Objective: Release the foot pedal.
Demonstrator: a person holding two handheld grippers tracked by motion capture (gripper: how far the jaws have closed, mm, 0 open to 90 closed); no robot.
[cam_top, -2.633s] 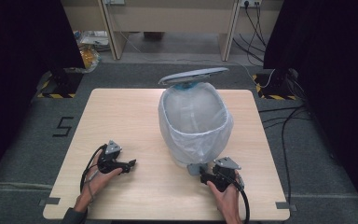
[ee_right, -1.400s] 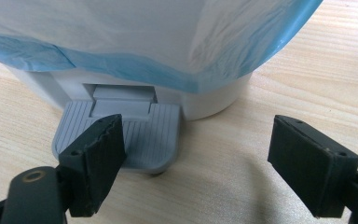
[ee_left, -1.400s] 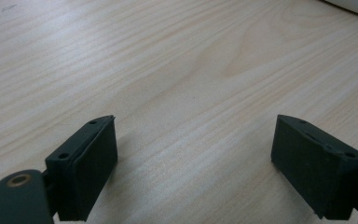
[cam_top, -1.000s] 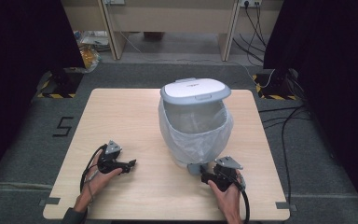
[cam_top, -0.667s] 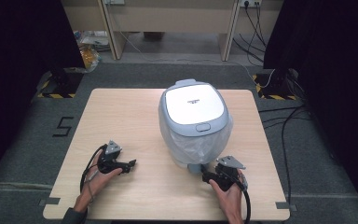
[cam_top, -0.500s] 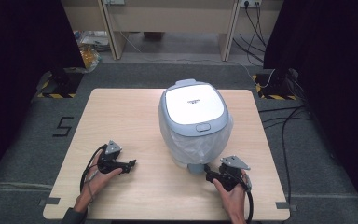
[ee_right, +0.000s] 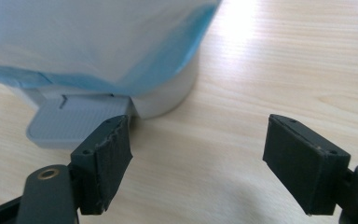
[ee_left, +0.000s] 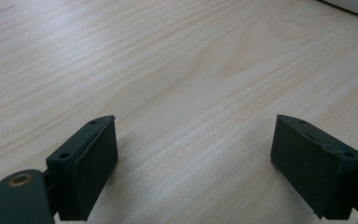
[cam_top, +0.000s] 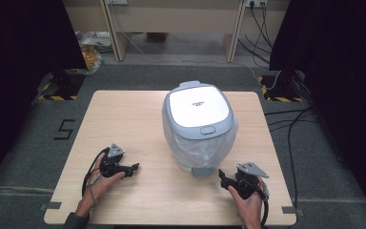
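A pedal bin (cam_top: 205,148) stands right of centre on the wooden table (cam_top: 124,119). Its white lid (cam_top: 198,107) lies shut and a translucent blue bag hangs over its sides. The grey pedal (cam_top: 201,171) sticks out toward me. My right gripper (cam_top: 222,177) rests open on the table just right of the pedal and holds nothing. In the right gripper view, the pedal (ee_right: 70,123) and the bag (ee_right: 98,37) lie just beyond the left jaw of the gripper (ee_right: 214,158). My left gripper (cam_top: 134,168) rests open on the table left of the bin, over bare wood (ee_left: 193,172).
Cables (cam_top: 290,129) trail over the grey floor right of the table. A "5" mark (cam_top: 65,130) is on the floor at the left. Yellow-black striped blocks (cam_top: 57,93) sit beyond both far corners. A desk (cam_top: 171,19) stands behind.
The bin's lid has dropped from raised to shut. My right gripper has drawn back from the pedal, a little to the right. The left gripper has stayed still.
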